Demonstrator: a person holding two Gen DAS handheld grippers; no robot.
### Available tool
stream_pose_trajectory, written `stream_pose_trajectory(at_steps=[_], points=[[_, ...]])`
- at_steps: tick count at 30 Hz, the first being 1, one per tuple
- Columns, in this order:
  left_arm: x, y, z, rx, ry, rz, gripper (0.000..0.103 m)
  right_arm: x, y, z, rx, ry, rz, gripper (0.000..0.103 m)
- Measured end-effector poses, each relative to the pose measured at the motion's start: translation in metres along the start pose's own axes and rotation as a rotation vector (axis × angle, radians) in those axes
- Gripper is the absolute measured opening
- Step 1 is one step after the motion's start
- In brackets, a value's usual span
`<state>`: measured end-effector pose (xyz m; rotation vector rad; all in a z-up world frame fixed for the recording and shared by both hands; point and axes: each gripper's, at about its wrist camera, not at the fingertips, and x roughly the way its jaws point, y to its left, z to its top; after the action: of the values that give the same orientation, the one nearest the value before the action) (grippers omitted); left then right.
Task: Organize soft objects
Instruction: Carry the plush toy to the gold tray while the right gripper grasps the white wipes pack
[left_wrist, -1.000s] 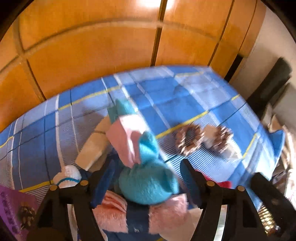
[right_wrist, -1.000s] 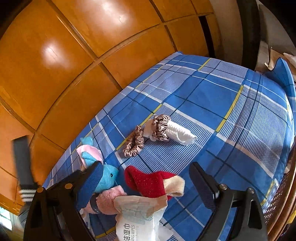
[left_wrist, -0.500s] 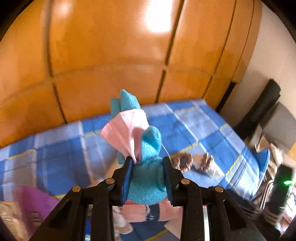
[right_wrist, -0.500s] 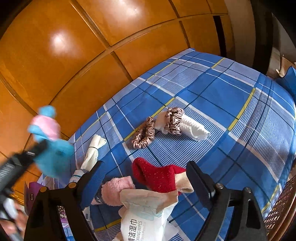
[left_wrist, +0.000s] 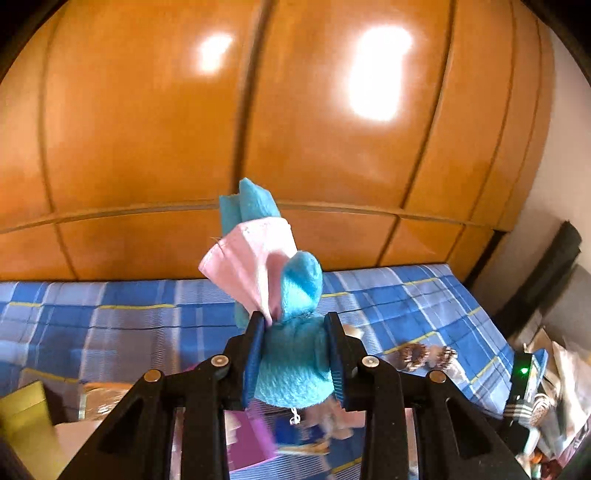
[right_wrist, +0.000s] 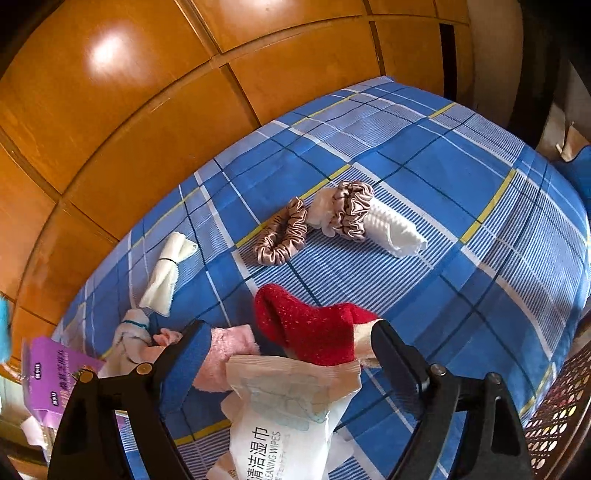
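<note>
My left gripper (left_wrist: 295, 321) is shut on a blue plush toy (left_wrist: 295, 354) with a pink cloth part, held in the air above the blue plaid bed (left_wrist: 388, 295). My right gripper (right_wrist: 288, 328) is open and empty, just above a red sock (right_wrist: 310, 328) and a pink fluffy sock (right_wrist: 229, 350). Two satin scrunchies (right_wrist: 284, 236) lie farther back, one around a white rolled cloth (right_wrist: 391, 229). A tied white cloth (right_wrist: 166, 269) lies at the left. A sliver of the blue toy shows at the left edge of the right wrist view (right_wrist: 3, 328).
A pack of cleaning wipes (right_wrist: 280, 417) lies right under my right gripper. A purple box (right_wrist: 51, 373) sits at the bed's left end. Orange wooden wardrobe panels (left_wrist: 295, 110) stand behind the bed. A woven basket (right_wrist: 554, 417) is at the lower right.
My left gripper closed on the blue plush toy and lifted it off the bed, up and to the left. My right gripper stayed open, drifting slightly nearer the socks.
</note>
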<state>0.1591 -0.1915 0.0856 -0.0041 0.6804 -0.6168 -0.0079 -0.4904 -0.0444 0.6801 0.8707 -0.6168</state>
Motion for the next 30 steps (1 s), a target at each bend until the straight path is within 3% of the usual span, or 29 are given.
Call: stream_pose_trajectory(at_steps=[11,15,21,30], points=[[-0.066,0.107,-0.020,-0.205,-0.080,0.080,0.033,0.001,0.004,-0.001,-0.027,-0.014,-0.068,0.090],[-0.092,0.147,-0.040,-0.230,-0.119,0.185,0.033,0.003,0.004,-0.005,-0.027,0.022,-0.079,0.090],[-0.108,0.210,-0.094,-0.303,-0.081,0.355,0.034,-0.007,0.003,-0.025,0.013,0.062,-0.063,0.094],[-0.102,0.266,-0.154,-0.399,0.013,0.455,0.041,-0.006,0.016,-0.054,-0.034,0.106,-0.145,0.096]])
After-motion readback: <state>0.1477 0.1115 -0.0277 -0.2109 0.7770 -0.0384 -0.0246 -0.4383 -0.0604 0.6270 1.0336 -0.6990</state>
